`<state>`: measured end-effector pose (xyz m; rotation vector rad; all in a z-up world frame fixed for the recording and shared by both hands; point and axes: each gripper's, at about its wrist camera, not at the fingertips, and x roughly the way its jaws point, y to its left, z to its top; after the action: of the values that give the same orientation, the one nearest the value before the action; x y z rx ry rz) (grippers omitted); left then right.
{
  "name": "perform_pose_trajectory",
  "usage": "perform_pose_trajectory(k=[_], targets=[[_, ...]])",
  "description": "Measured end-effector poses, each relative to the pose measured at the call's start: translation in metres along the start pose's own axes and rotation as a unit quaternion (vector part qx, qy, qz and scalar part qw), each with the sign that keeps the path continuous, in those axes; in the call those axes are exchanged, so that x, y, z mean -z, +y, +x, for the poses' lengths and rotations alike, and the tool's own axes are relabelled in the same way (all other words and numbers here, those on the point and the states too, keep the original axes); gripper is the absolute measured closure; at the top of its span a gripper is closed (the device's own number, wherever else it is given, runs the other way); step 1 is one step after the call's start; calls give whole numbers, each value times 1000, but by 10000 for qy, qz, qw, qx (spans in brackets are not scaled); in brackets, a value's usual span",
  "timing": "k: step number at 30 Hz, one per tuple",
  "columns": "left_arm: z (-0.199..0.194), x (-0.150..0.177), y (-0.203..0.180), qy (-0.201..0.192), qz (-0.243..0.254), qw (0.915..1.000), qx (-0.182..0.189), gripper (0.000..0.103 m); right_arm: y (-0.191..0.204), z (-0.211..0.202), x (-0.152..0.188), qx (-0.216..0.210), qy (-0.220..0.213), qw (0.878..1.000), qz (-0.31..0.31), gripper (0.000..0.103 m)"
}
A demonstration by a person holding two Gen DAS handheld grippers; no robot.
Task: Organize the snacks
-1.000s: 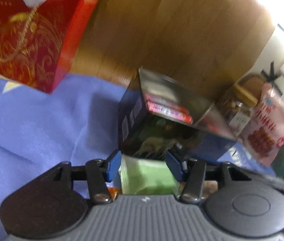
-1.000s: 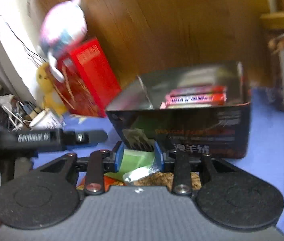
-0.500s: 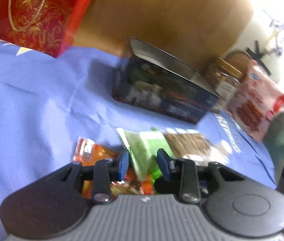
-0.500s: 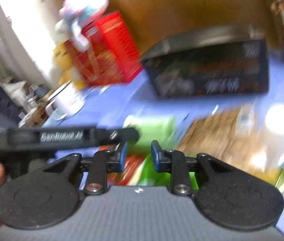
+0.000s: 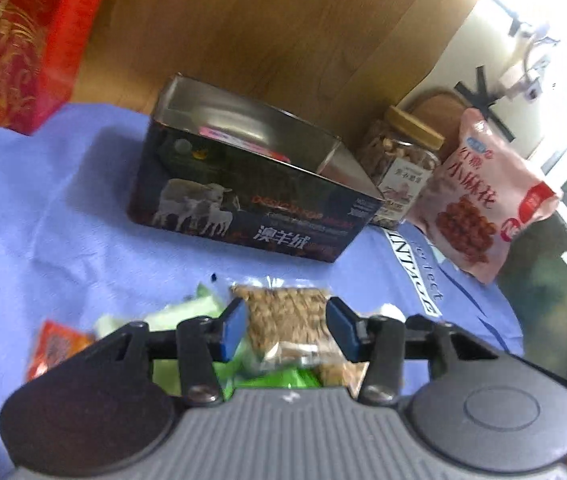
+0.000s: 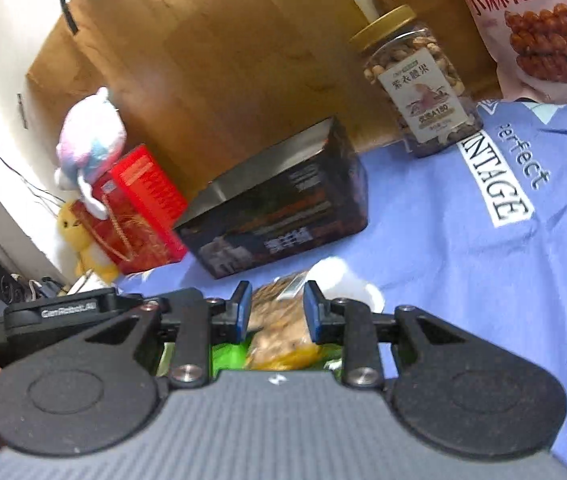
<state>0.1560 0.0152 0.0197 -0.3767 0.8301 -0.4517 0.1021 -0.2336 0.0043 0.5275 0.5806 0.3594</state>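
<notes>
Between the left gripper (image 5: 287, 329)'s fingers, which have just been opening and stand apart without pressing, lies the clear packet of grain snack (image 5: 283, 316) on the blue-clothed counter (image 5: 43, 220), its length running toward the open box (image 5: 251, 184) beyond. The right gripper (image 6: 277, 312), part open and holding nothing, straddles it too.

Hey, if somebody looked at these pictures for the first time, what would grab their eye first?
Probably the open dark tin box with sheep printed on its side, standing mid-scene on the blue cloth. Behind it to the right stand a gold-lidded nut jar and a pink snack bag. Nearest the cameras, a clear packet of brown snacks lies on the cloth among green and orange packets.
</notes>
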Motion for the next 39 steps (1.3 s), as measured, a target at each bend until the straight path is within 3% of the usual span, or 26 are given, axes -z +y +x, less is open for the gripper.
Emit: perform_pose_trajectory(k=[4,7,11,14,19,22,24,28,39], targets=[[23,1,0,217,61,9996,-161,58,-9,17,-10,-284,340,9990,104,73],[25,6,-5,218,395,9987,-239,59,-11,23,-7,-17,386,9992,-71,83],[19,8,-2,193,404,9986,-290,58,-15,14,-5,408,186,9986,-263,79],[17,4,-5,217,219,9993,-221,56,-22,16,0,440,350,9983,-179,78],[9,-1,-26,-154,296,9990,309,53,-14,-26,6,421,-427,9977,-310,76],[29,-7,-48,-36,518,9979,392,51,-15,-56,21,739,-818,9931,-388,66],[39,-7,-60,63,606,9971,448,51,-18,-66,32,975,-771,9910,-502,64],[38,0,-72,-112,939,9946,417,51,-21,-80,37,1274,-665,9873,-678,64],[-6,18,-51,-395,1494,9880,77,51,-23,-111,46,1415,-839,9828,-834,64]])
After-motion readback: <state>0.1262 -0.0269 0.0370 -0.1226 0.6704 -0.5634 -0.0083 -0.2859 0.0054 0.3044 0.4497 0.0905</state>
